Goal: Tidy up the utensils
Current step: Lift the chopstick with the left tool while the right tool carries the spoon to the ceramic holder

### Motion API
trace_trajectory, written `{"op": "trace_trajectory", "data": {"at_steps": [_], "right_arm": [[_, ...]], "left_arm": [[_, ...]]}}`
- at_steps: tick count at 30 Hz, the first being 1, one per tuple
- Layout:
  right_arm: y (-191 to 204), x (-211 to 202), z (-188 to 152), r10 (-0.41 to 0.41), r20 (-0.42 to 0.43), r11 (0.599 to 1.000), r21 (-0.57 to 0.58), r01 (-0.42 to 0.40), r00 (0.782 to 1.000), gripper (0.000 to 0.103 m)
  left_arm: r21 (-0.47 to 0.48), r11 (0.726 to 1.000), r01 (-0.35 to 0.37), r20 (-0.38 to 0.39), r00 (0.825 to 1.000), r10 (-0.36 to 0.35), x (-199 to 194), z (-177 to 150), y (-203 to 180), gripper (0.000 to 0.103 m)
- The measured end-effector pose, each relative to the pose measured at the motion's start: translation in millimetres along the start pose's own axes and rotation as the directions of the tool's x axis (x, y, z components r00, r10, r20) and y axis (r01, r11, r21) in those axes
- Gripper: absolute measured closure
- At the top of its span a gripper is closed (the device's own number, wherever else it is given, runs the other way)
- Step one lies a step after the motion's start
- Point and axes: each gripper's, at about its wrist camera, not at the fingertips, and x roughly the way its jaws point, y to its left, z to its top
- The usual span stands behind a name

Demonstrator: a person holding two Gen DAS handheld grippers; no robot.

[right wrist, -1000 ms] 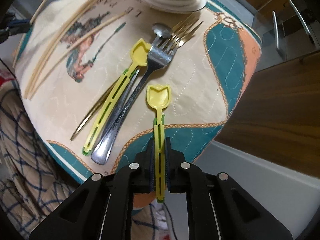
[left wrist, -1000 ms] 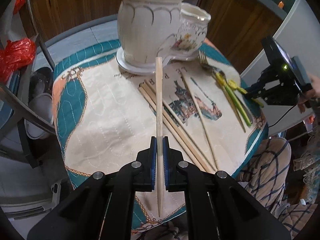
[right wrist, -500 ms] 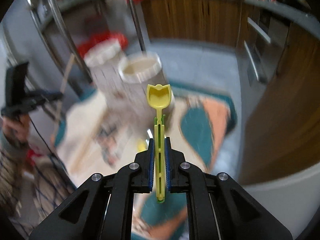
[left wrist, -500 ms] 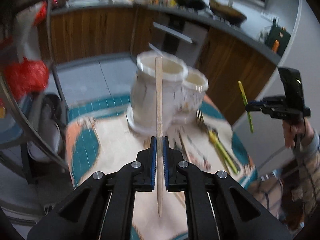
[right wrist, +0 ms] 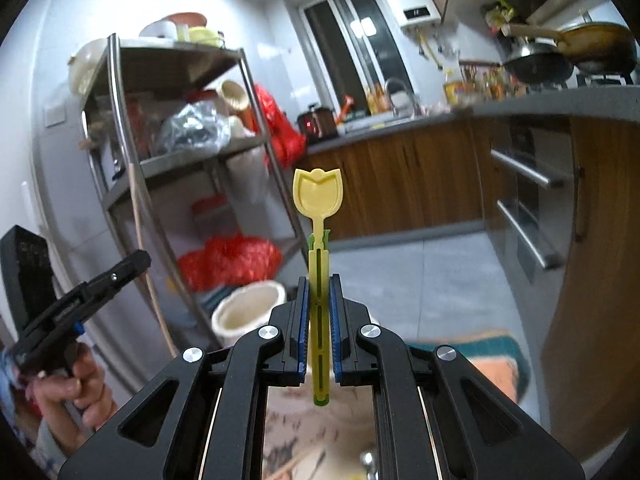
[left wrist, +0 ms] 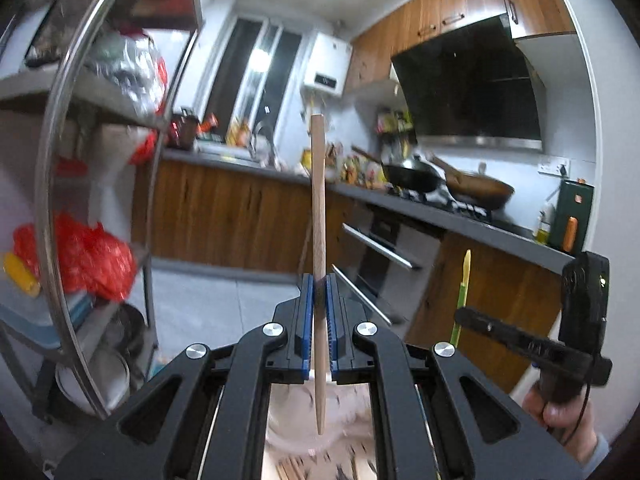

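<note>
My left gripper (left wrist: pixel 319 286) is shut on a wooden chopstick (left wrist: pixel 319 208) that stands upright between its blue pads, high above the table. My right gripper (right wrist: pixel 319 286) is shut on a yellow tulip-shaped plastic spoon (right wrist: pixel 318 196), bowl end up. In the left wrist view the right gripper (left wrist: pixel 460 314) shows at the lower right with the yellow spoon (left wrist: pixel 464 280) sticking up from it. The right wrist view has the left gripper (right wrist: pixel 140 259) at the left with its chopstick (right wrist: pixel 146 264). A cream ceramic holder (right wrist: pixel 248 310) opens just below and left of the spoon; its blurred rim (left wrist: pixel 296 404) lies under the chopstick's lower tip.
A metal rack (right wrist: pixel 168 104) with bags and bowls stands at the left. Wooden cabinets and a counter (left wrist: pixel 400 208) with pans run across the back. Loose chopsticks (left wrist: pixel 292 470) and a metal utensil (right wrist: pixel 368 462) lie on the patterned cloth (right wrist: pixel 480 356) below.
Both grippers rose from the table and tipped up toward level, each carrying its utensil. The views swung from the tabletop to the kitchen walls; the holder dropped to the bottom of both views.
</note>
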Motion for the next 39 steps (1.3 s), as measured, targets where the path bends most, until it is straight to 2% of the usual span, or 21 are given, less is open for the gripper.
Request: {"op": "trace_trajectory", "data": {"at_steps": [3,5,10,13,18,21,24,29,34,39], "right_arm": [[0,14,2,-0.011,0.029,1.000,-0.002,0.011,1.000,0.093],[1,27,4,-0.008,0.020,1.000,-0.012,0.008,1.000,0.093],[15,51,-5,-0.076,-0.001,0.991,-0.109,0.075,0.997,0.093],[16,60,-11,-0.097,-0.013,0.987,-0.129,0.094,0.995,0.093],[11,64,-16,-0.096,-0.034,0.989,-0.119,0.092,0.995,0.093],[9,64,-16,-0.089,-0.039,0.990,-0.109,0.084,0.995,0.093],[9,68,-18,-0.088,-0.052,0.991,-0.111,0.081,0.995,0.093],[10,74,-25,-0.095,-0.080,0.988,-0.127,0.085,0.992,0.093],[8,75,-30,-0.108,-0.112,0.987,-0.127,0.094,0.988,0.093],[10,76,-33,-0.127,-0.150,0.986,-0.130,0.108,0.981,0.092]], "left_arm": [[-0.019,1.000,0.007,0.043,0.999,-0.006,10,4,1,0.097],[-0.040,0.999,0.008,0.050,0.999,-0.006,18,3,4,0.097],[-0.054,0.998,0.016,0.045,0.999,-0.013,45,-9,6,0.097],[-0.060,0.997,0.038,0.091,0.995,-0.032,46,-15,5,0.097],[-0.087,0.995,0.052,0.149,0.988,-0.039,36,5,6,0.097],[-0.070,0.996,0.049,0.168,0.985,-0.037,39,14,1,0.097],[-0.022,0.999,0.028,0.177,0.984,-0.024,46,9,-7,0.097],[0.043,0.999,-0.012,0.131,0.991,0.006,62,-14,-14,0.097],[0.085,0.995,-0.045,0.049,0.998,0.040,66,-41,-16,0.097],[0.133,0.988,-0.077,-0.029,0.996,0.081,69,-55,-22,0.097]]}}
